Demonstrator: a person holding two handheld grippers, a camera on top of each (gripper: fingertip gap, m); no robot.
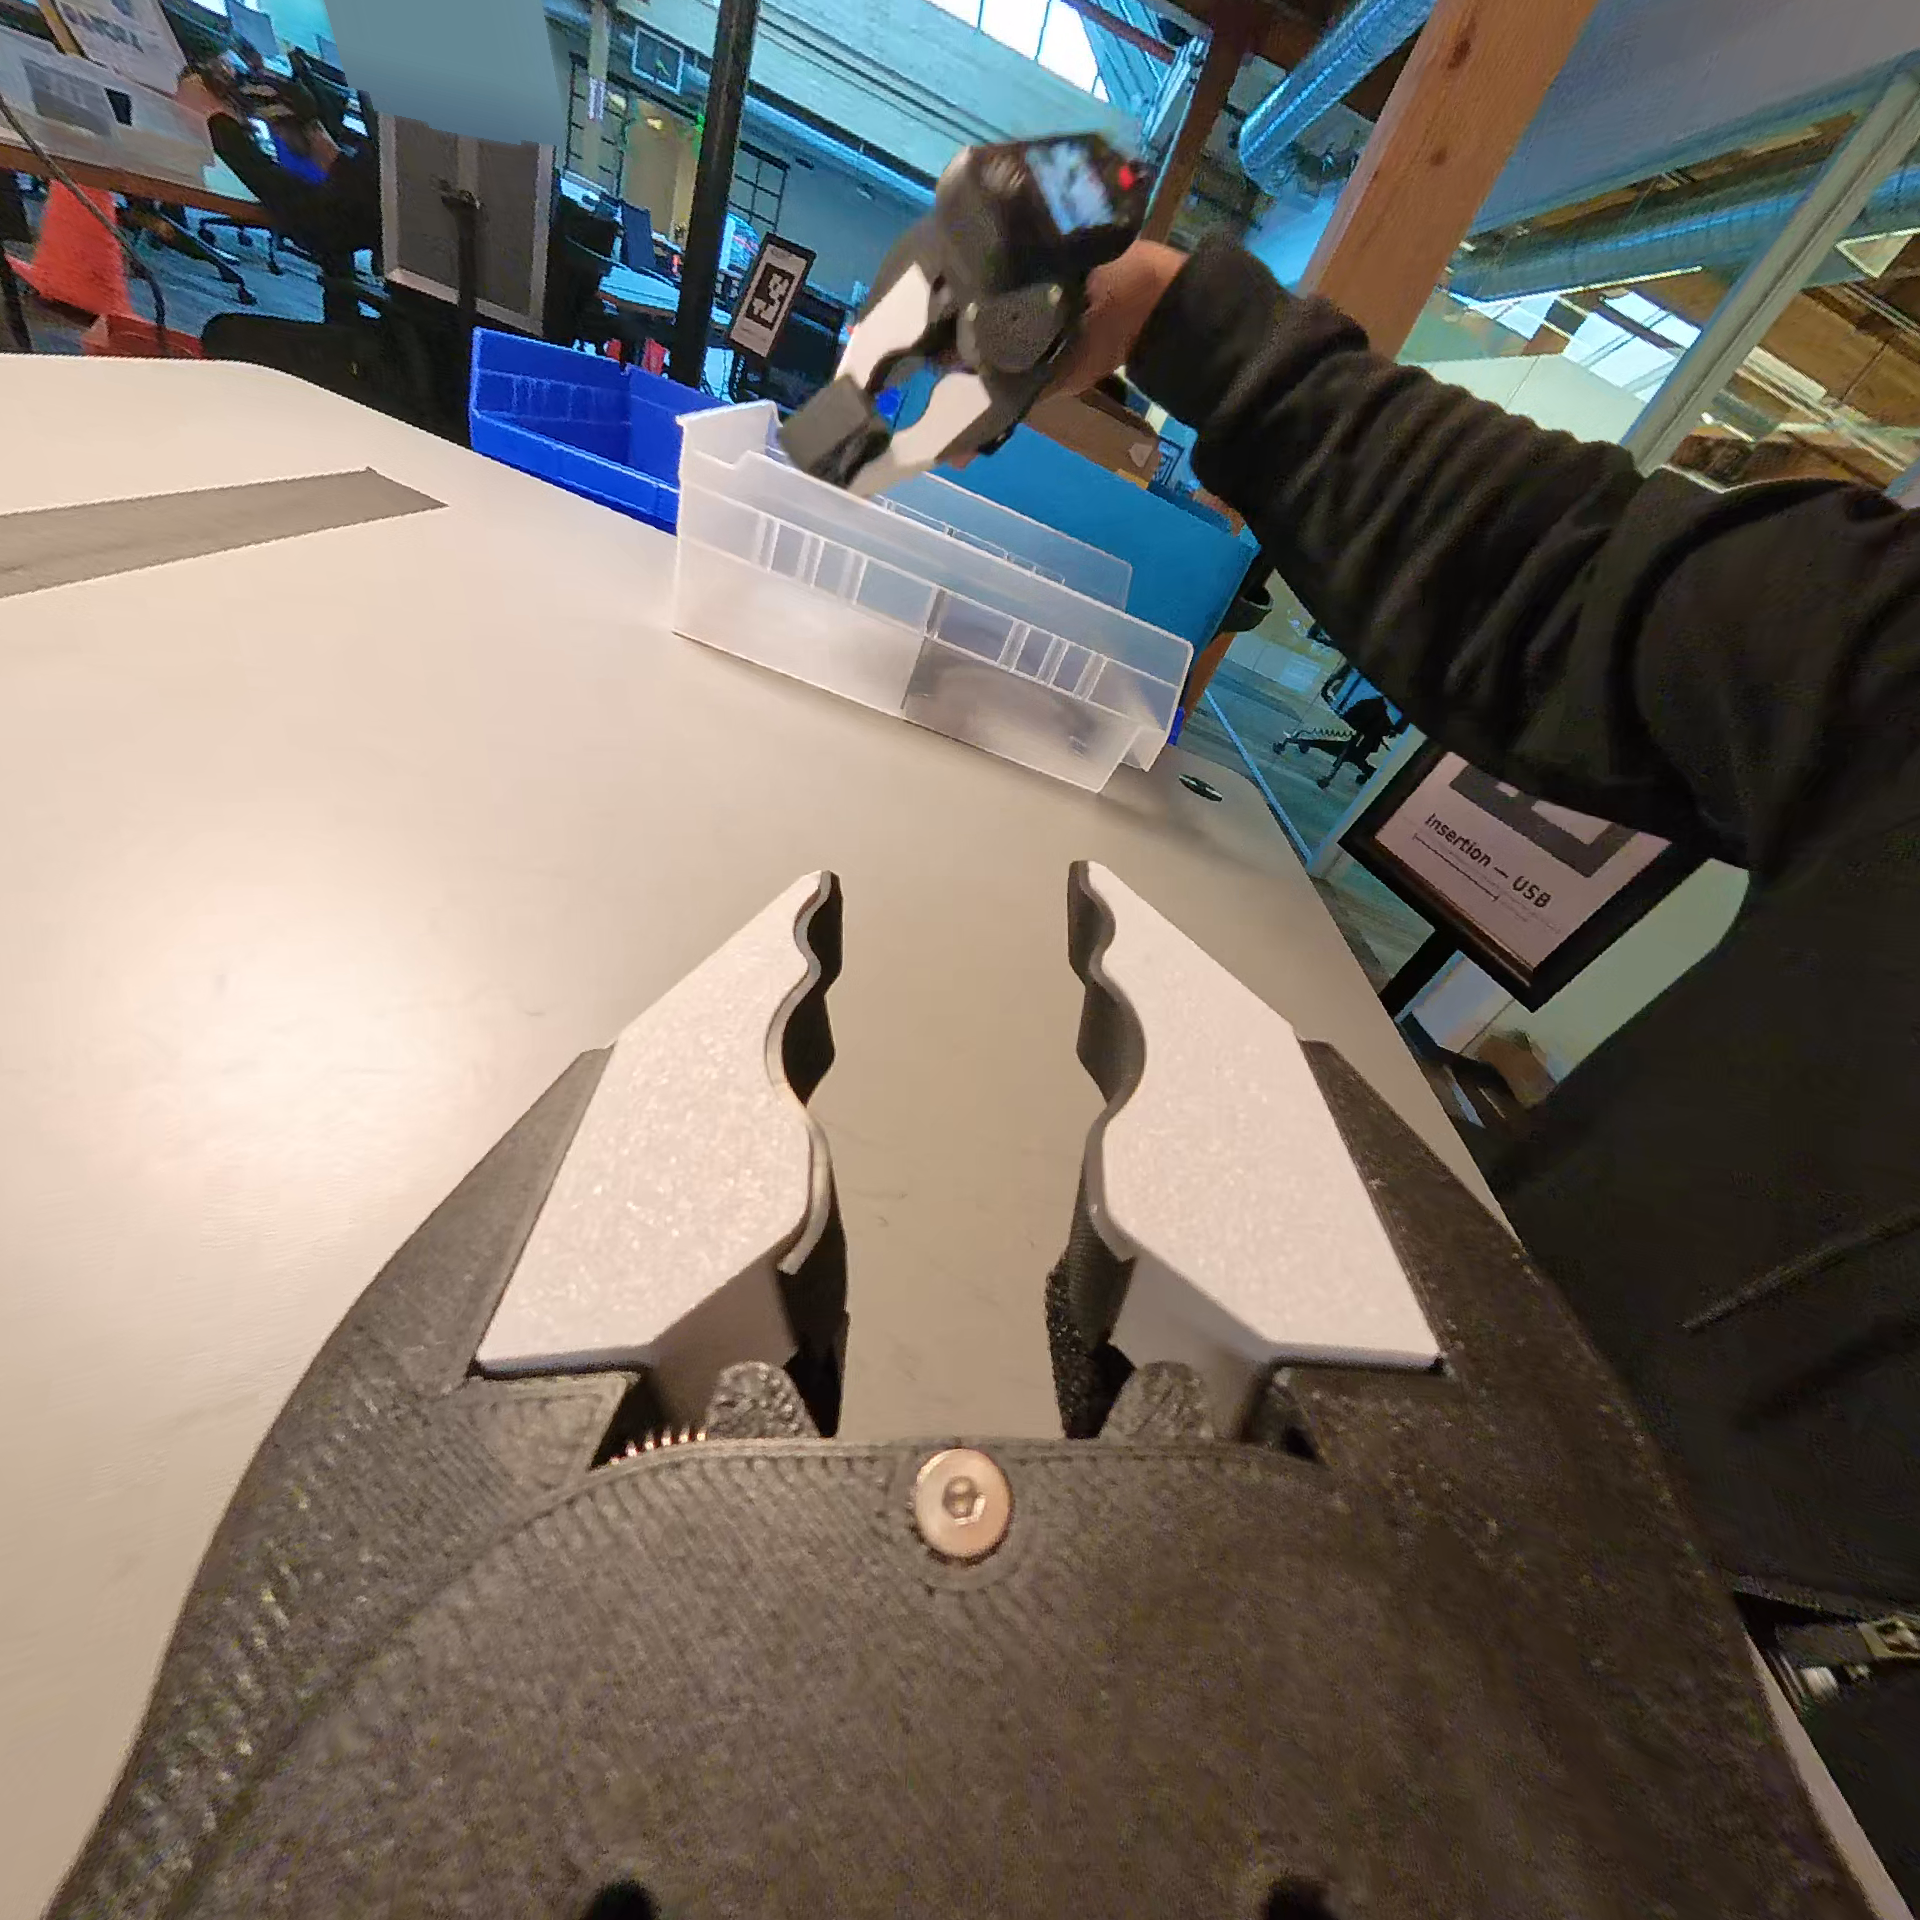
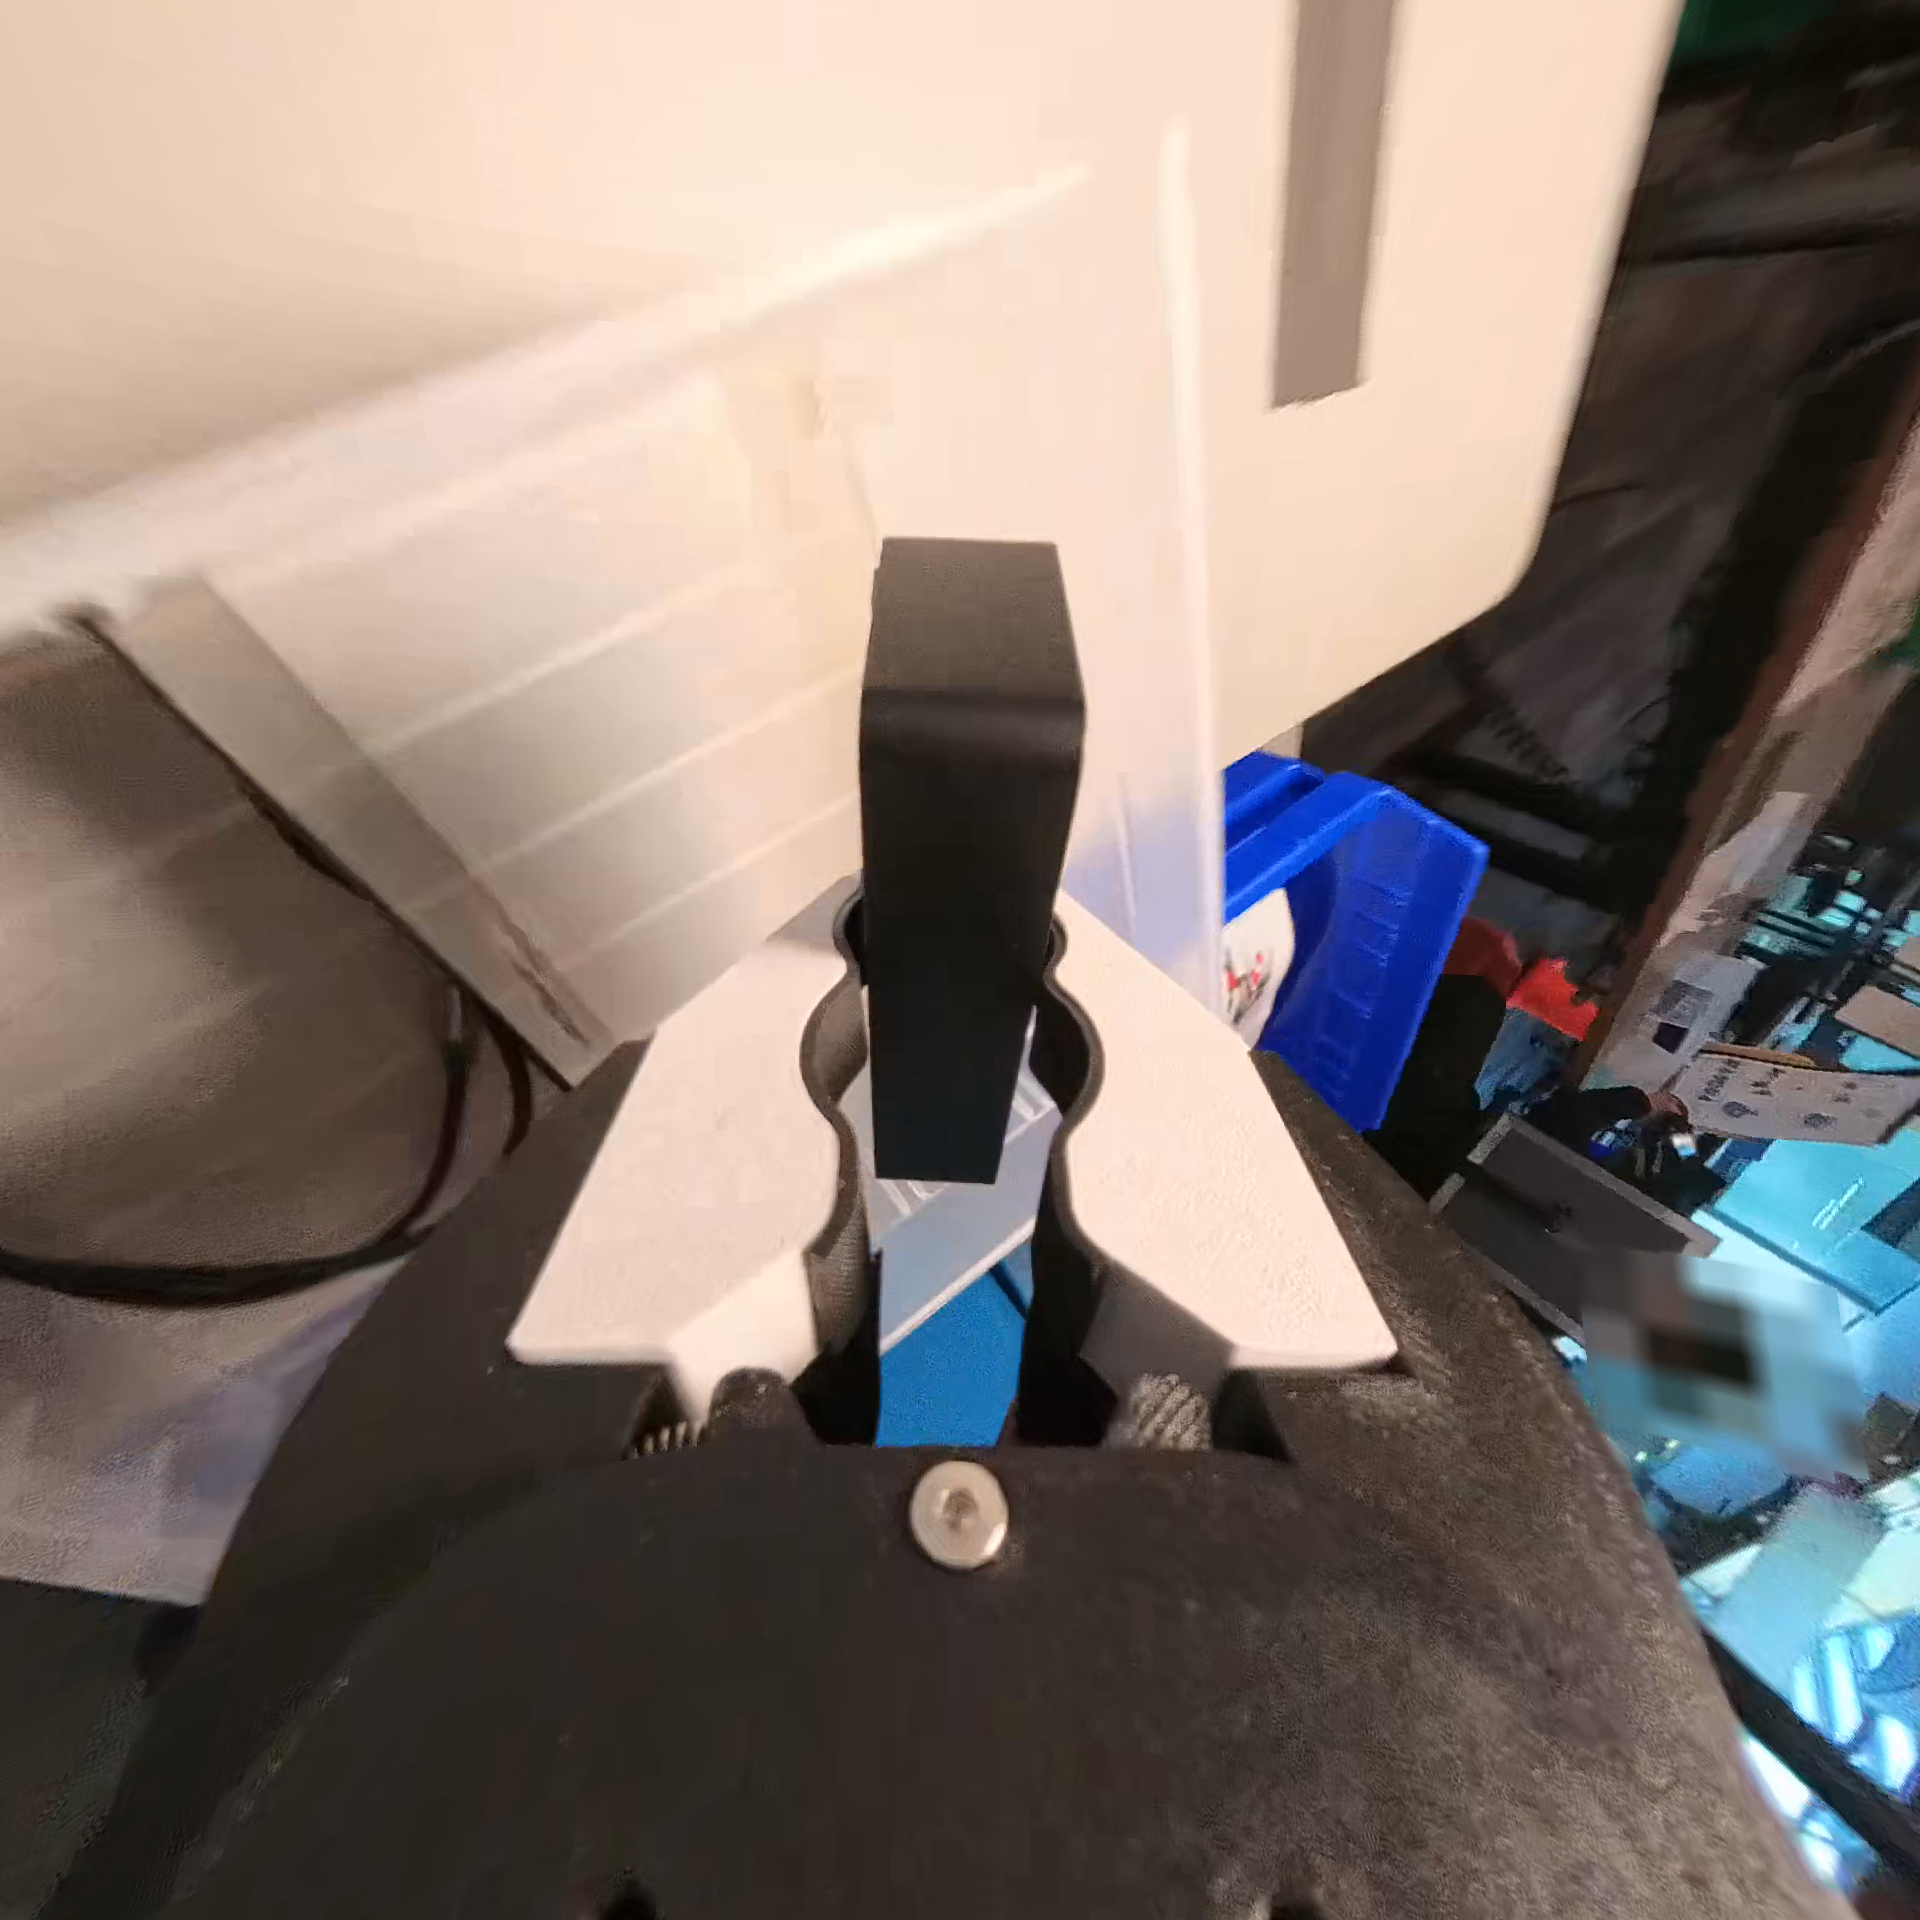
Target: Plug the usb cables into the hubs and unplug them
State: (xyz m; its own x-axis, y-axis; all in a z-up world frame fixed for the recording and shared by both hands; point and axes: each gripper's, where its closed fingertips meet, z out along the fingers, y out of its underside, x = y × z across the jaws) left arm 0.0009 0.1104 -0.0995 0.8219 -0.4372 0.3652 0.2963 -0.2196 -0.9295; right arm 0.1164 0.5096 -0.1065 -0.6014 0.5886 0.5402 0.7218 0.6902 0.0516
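I am holding my left tongs (image 1: 951, 883) low over the pale grey bench (image 1: 312, 831), their white-faced fingers spread apart with nothing but bare benchtop between them. Farther along the bench a clear plastic divided bin (image 1: 914, 613) is sitting, with a blue plastic bin (image 1: 561, 416) just behind it. My right tongs (image 1: 883, 442) are hovering above the clear bin's far end, gripped by a hand (image 1: 1117, 312) in a black sleeve (image 1: 1507, 582). They are clenching a matte black rectangular block (image 2: 966, 831), which I take for the hub; it is sticking out forward past the fingertips, pinched at its lower half. In the right wrist view the clear bin is showing blurred behind the block, and the blue bin is lying to its right. A strip of grey tape (image 1: 197, 530) is lying on the bench, well apart from the bins.
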